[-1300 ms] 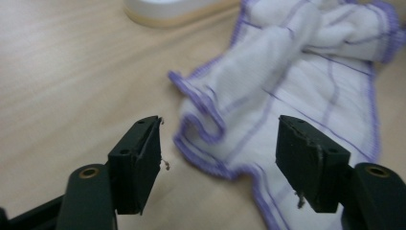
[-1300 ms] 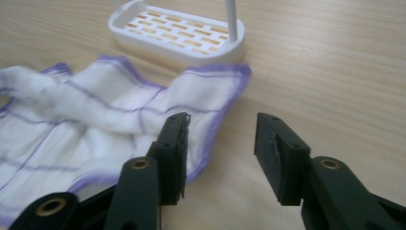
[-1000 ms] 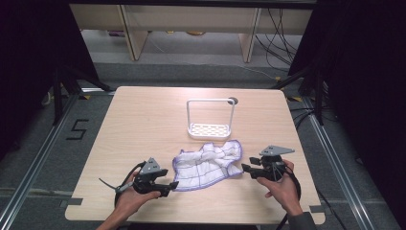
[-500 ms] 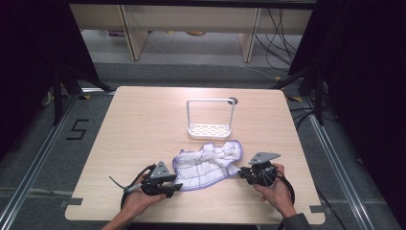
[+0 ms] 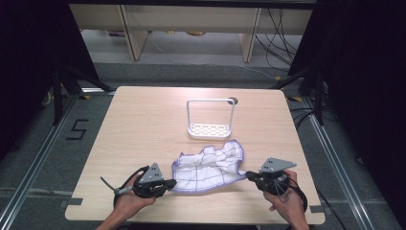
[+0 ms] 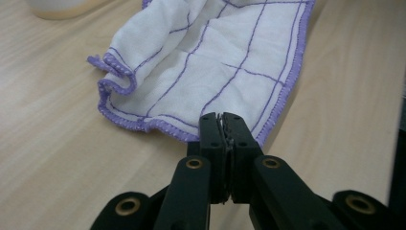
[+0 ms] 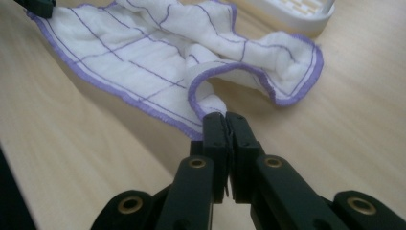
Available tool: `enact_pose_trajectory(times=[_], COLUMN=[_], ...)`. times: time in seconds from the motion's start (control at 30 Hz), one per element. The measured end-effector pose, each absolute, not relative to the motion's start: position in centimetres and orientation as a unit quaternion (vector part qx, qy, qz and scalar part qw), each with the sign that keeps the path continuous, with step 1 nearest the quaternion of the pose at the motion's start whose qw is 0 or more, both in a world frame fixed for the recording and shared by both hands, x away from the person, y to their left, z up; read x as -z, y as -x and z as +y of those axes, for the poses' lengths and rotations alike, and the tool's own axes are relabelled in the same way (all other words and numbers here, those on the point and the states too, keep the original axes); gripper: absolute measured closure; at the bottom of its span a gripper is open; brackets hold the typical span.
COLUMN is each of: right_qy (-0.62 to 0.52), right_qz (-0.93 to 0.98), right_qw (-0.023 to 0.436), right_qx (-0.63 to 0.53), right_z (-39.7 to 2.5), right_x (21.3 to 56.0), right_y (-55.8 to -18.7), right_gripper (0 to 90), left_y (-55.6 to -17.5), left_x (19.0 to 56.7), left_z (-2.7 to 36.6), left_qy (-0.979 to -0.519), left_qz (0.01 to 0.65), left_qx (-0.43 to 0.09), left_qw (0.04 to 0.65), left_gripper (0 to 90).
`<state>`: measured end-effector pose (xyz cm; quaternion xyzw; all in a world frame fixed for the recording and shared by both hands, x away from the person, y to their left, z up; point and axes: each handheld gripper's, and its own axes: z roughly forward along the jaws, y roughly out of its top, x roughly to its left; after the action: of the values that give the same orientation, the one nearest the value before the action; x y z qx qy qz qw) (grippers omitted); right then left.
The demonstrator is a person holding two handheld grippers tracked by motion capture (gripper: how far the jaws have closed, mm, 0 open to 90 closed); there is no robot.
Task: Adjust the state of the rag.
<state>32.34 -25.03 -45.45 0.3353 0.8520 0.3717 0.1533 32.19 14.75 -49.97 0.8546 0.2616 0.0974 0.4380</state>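
One cloth (image 5: pixel 208 164), white with a purple grid and purple stitched hem, lies crumpled on the near half of the one wooden table (image 5: pixel 143 124). One white wire rack (image 5: pixel 210 119) with a perforated base stands upright just beyond the cloth, close to it without clear contact.

Two grippers are in use, one per hand.

Left gripper (image 5: pixel 168 182): positioned at the cloth's near-left corner. In the left gripper view the jaws are pressed together on the hemmed edge of the cloth (image 6: pixel 210 72), with a thin layer of fabric visible between them at the gripper (image 6: pixel 226 128).

Right gripper (image 5: pixel 249 175): positioned at the cloth's near-right corner. In the right gripper view the jaws are pressed together on a folded corner of the hem at the gripper (image 7: pixel 226 125); the cloth (image 7: pixel 158 52) spreads away in loose folds toward the rack (image 7: pixel 292 12).

Both pinched corners sit low, at or just above the tabletop. The cloth's middle rests on the table between the two grippers.
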Motion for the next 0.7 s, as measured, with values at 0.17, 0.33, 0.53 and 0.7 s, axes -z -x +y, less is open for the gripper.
enact_pose_trajectory(times=[0.17, 0.33, 0.53, 0.7], right_qy=[-0.356, -0.368, -0.386, -0.417], right_qz=[0.851, 0.855, 0.850, 0.814], right_qw=[0.125, 0.109, 0.109, 0.153], right_qx=[-0.366, -0.348, -0.342, -0.373], right_z=[-26.2, -26.3, -26.4, -27.7], right_x=[46.8, 47.7, 47.9, 45.9], right_y=[-29.5, -28.1, -28.2, -28.9], right_gripper=[88.0, 87.7, 74.1, 54.7], left_y=[-30.0, -29.3, -30.1, -33.3], left_x=[50.3, 50.9, 50.3, 48.9], left_z=[14.1, 13.7, 14.4, 15.6], left_qy=[-0.869, -0.886, -0.855, -0.819], left_qz=[0.240, 0.222, 0.282, 0.337], left_qx=[-0.071, -0.064, -0.044, -0.056], left_qw=[0.428, 0.402, 0.433, 0.461], left_gripper=[87.4, 86.7, 55.0, 45.1])
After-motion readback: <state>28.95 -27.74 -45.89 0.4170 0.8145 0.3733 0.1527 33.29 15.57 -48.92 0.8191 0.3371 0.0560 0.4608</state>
